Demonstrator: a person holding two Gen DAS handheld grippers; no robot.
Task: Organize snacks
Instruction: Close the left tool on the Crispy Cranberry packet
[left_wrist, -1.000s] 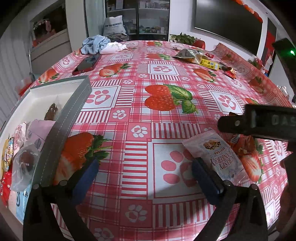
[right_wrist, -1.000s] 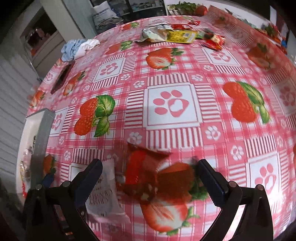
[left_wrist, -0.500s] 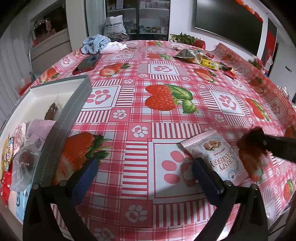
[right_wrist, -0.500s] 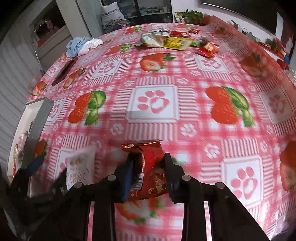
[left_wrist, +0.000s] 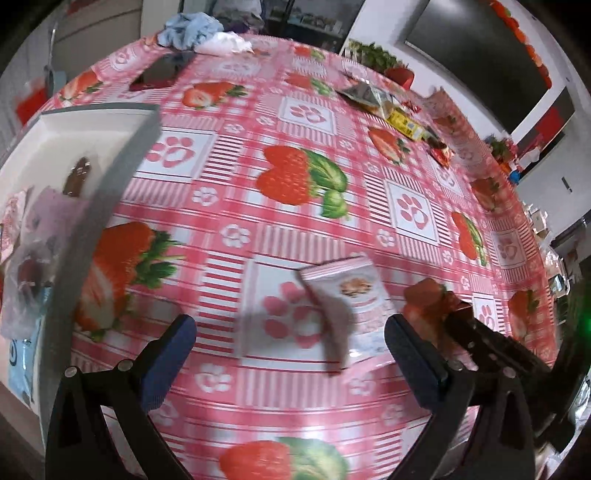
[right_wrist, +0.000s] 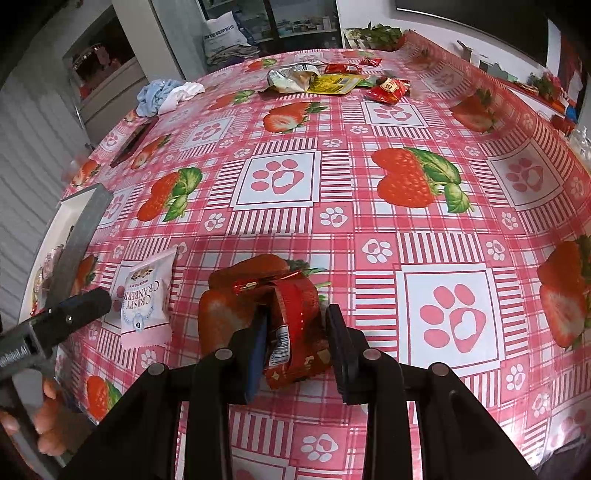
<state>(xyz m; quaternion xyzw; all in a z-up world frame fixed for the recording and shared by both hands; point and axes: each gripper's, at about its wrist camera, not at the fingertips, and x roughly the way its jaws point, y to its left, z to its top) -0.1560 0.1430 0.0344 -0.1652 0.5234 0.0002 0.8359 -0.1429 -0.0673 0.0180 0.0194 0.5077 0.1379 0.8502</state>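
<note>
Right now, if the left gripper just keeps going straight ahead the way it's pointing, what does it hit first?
Most likely the pink cranberry packet, lying on the tablecloth just ahead between the open left gripper fingers; depth is blurred, so it might pass over it.

Cranberry packet (right_wrist: 147, 300) lies between tray (right_wrist: 79, 236) and, seemingly, wrapper (right_wrist: 295, 325).

Both wrist views look forward, low and close over the worktop (left_wrist: 236, 206); each shows the cranberry packet (left_wrist: 354, 291) (right_wrist: 147, 295) and grey tray (left_wrist: 110, 173) (right_wrist: 79, 236).
</note>
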